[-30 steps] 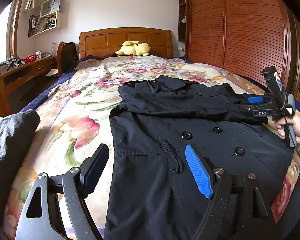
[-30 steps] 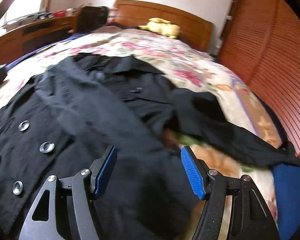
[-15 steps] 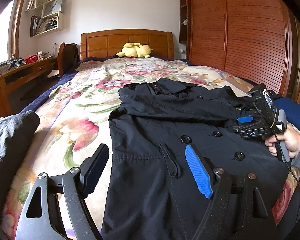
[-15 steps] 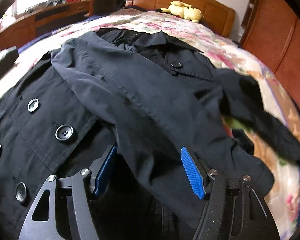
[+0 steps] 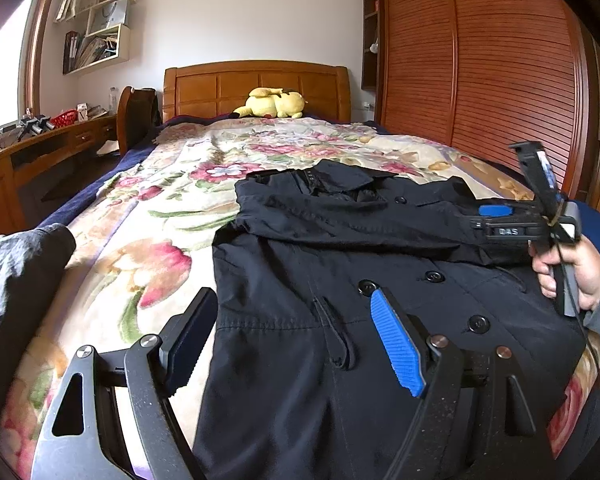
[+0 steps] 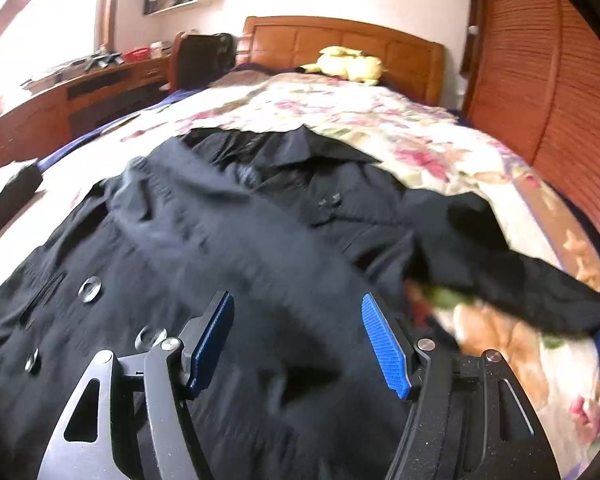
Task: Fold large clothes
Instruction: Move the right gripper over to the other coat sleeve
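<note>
- At the bed's left edge lies a grey garment (image 5: 18,280), bunched up and apart from the coat.
- The left tool (image 5: 290,346) hangs over the near end of the bed with its jaws spread and nothing between the pads; the left edge of the coat's lower part runs under the gap.
- The black coat (image 5: 340,280) lies face up on the floral bedspread (image 5: 160,216), collar toward the headboard (image 5: 256,86), hem toward the near end, buttons showing down its front.
- One sleeve (image 5: 340,224) is folded across the chest, from the left shoulder toward the right edge of the bed.
- A yellow plush toy (image 5: 272,103) rests at the headboard, well apart from the coat.
- The right tool (image 6: 298,344) sits over that folded sleeve near the bed's right side, released, pads not pressing the cloth; a hand (image 5: 572,272) holds its grip.
- The other sleeve (image 6: 520,276) trails off toward the bed's right edge.
</note>
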{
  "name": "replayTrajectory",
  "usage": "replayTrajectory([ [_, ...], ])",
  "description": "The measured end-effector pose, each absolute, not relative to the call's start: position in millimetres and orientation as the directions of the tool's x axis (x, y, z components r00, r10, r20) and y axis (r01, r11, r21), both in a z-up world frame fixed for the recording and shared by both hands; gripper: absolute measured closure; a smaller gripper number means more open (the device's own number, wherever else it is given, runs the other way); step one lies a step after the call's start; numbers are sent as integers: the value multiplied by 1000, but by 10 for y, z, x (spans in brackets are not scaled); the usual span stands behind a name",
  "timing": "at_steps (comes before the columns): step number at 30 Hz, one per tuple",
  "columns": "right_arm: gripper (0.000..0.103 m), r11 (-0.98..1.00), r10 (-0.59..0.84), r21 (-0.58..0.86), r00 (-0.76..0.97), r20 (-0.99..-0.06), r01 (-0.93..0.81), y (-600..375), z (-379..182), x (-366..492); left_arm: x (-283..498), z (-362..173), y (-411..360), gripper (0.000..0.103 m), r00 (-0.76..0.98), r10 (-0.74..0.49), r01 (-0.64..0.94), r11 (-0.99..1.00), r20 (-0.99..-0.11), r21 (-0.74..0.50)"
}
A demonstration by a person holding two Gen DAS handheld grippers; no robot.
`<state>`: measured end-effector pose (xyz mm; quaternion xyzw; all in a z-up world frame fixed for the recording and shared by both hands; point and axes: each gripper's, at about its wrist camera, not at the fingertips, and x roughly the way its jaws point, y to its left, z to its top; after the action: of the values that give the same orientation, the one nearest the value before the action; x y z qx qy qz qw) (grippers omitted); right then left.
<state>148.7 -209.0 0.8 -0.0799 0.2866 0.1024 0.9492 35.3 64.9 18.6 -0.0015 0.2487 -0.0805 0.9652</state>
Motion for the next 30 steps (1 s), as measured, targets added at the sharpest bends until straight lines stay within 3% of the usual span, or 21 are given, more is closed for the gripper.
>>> replayTrajectory([
  [4,35,963,119,-123,786,-607,-241,-2013,-144,1681,453,177,595,23,848,-196,178,980,-492,-83],
  [6,35,955,133,-124,760,-636,-271,-1957,-234,1717,479,181,558,16,849,-201,182,980,-489,-86],
  [9,35,937,137,-148,724,-676,-316,-1900,-360,1742,541,195,465,15,854,-203,191,979,-480,-74],
  [17,31,944,180,-99,743,-645,-314,-2298,-196,1594,617,231,275,15,855,-207,200,978,-476,-66],
  [25,29,980,-5,-162,801,-598,-115,-3368,70,1536,720,246,49,15,838,-203,235,972,-507,-1],
  [30,29,981,-160,-186,801,-576,62,-4143,191,1603,892,352,-63,15,819,-240,269,963,-521,-21],
])
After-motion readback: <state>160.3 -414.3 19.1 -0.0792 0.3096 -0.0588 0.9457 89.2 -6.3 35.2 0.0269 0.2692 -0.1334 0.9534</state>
